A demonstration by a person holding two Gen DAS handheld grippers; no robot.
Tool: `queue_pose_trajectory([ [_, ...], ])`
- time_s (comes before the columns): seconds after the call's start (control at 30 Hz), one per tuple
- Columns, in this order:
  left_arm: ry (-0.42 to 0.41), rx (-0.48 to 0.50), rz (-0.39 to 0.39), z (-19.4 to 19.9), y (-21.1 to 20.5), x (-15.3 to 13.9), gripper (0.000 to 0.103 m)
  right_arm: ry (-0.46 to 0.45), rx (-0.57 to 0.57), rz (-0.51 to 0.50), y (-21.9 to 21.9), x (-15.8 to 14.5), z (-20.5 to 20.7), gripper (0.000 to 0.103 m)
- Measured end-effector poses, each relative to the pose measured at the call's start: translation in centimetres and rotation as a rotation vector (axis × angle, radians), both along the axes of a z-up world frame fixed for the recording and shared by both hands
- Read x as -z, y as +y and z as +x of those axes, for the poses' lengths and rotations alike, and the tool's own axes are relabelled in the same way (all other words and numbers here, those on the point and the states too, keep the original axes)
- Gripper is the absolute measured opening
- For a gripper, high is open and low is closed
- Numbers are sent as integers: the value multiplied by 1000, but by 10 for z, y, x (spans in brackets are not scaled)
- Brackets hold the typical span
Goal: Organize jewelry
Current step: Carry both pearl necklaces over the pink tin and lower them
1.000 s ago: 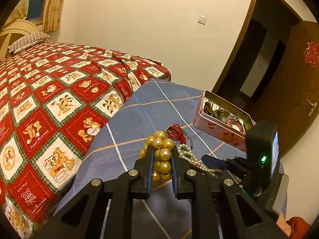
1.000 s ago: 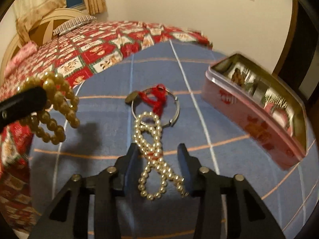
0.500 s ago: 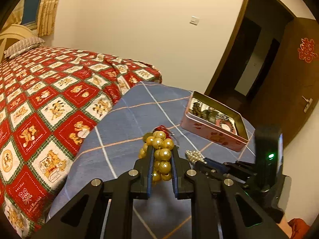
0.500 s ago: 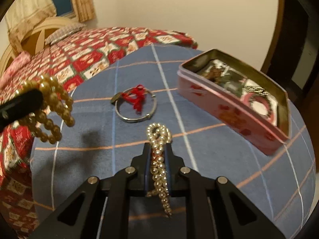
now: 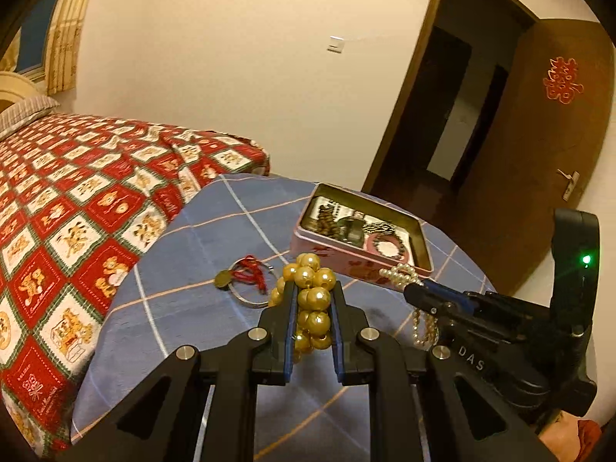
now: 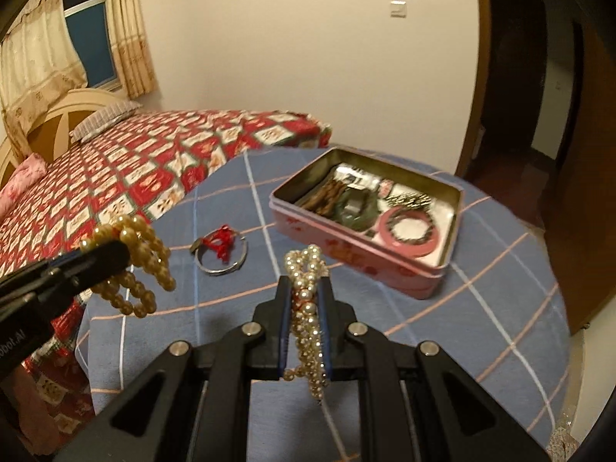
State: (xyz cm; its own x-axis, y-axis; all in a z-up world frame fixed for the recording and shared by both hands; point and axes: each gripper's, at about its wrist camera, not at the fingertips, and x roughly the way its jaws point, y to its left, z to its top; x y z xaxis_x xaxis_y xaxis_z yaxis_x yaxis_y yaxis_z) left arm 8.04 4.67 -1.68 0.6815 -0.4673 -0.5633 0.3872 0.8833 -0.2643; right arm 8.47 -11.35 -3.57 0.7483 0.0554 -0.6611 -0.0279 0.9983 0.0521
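Observation:
My left gripper [image 5: 312,288] is shut on a gold bead bracelet [image 5: 310,302], held above the blue checked table [image 5: 184,308]; the bracelet also shows in the right wrist view [image 6: 134,265]. My right gripper [image 6: 304,283] is shut on a white pearl string [image 6: 308,308], lifted off the table; the string also shows in the left wrist view [image 5: 404,275]. An open pink tin [image 6: 362,265] with several jewelry pieces inside stands ahead and to the right. A silver bangle with red thread [image 6: 221,252] lies on the table left of the tin.
A bed with a red patterned quilt [image 6: 154,161] adjoins the table on the left. A brown door [image 5: 539,154] and a dark doorway [image 5: 450,107] stand behind the table. The table's edge falls away at the right [image 6: 558,385].
My right gripper closed on the pearl string and lifted it off the table. Both grippers have risen, with the tin now seen more from above. The bangle stays on the table.

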Motion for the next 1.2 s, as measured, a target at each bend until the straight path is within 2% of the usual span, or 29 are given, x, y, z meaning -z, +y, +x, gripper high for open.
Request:
queue_pose_trajectory([
  [0.7,-59,113,-5,6,-54,-22,15,-80,129,39,-61,-29,-19,16],
  [1.2,-152,162,-9,35,-87,-54,15,-148,137,49,-79,-61,6,16],
])
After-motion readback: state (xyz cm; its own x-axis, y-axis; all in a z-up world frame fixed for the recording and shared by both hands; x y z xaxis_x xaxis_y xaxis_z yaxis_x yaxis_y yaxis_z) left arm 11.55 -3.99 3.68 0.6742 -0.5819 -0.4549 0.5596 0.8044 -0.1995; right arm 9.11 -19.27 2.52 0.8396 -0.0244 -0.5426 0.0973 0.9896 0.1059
